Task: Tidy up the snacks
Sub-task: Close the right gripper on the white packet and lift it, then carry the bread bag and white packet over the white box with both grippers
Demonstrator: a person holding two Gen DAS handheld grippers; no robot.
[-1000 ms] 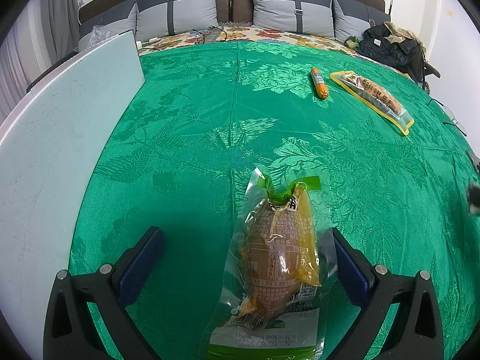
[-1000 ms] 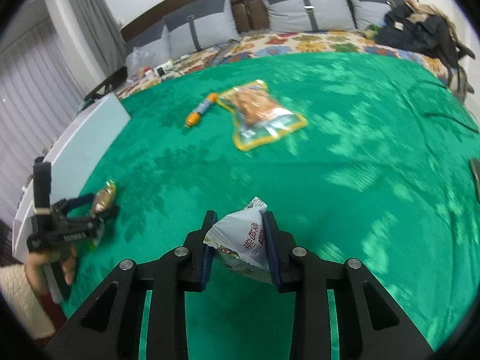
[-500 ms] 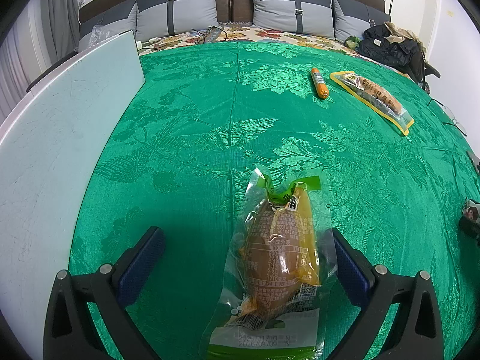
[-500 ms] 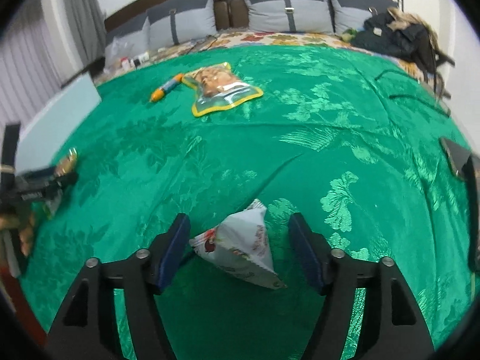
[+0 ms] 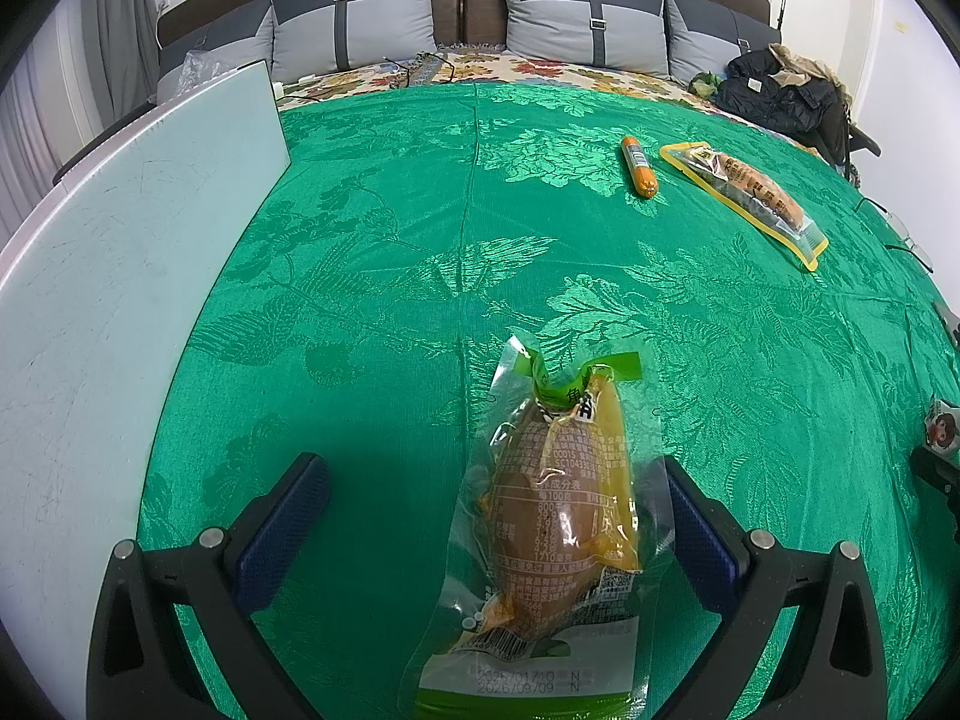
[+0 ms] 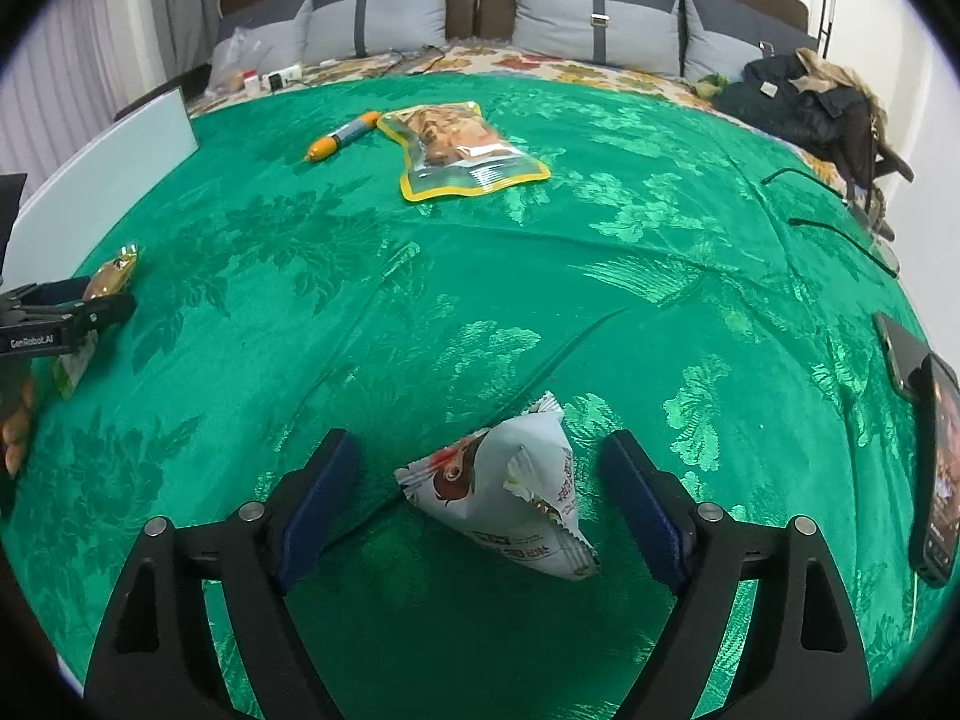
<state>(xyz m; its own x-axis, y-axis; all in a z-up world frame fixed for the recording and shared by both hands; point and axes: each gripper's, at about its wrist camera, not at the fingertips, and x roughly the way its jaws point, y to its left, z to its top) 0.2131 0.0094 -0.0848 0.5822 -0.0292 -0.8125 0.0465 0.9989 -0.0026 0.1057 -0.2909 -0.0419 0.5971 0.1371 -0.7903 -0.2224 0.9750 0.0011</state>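
My left gripper (image 5: 492, 516) is open around a clear vacuum pack with a brown and yellow snack (image 5: 558, 516) lying on the green bedspread; its fingers do not touch it. My right gripper (image 6: 480, 498) is open around a white triangular snack bag (image 6: 510, 492) resting on the bedspread. An orange sausage stick (image 5: 639, 167) and a yellow-edged snack pouch (image 5: 747, 195) lie farther back; both also show in the right wrist view, the stick (image 6: 342, 136) and the pouch (image 6: 459, 150). The left gripper and its pack (image 6: 90, 300) show at that view's left edge.
A pale board (image 5: 108, 276) lies along the bed's left side. Grey pillows (image 5: 591, 18) line the headboard. A dark jacket (image 6: 798, 96) sits at the back right. A phone (image 6: 936, 456) and cables (image 6: 840, 228) lie on the right.
My right gripper has opened and let go of the white snack bag, which now rests on the bedspread. The left gripper has stayed open and still.
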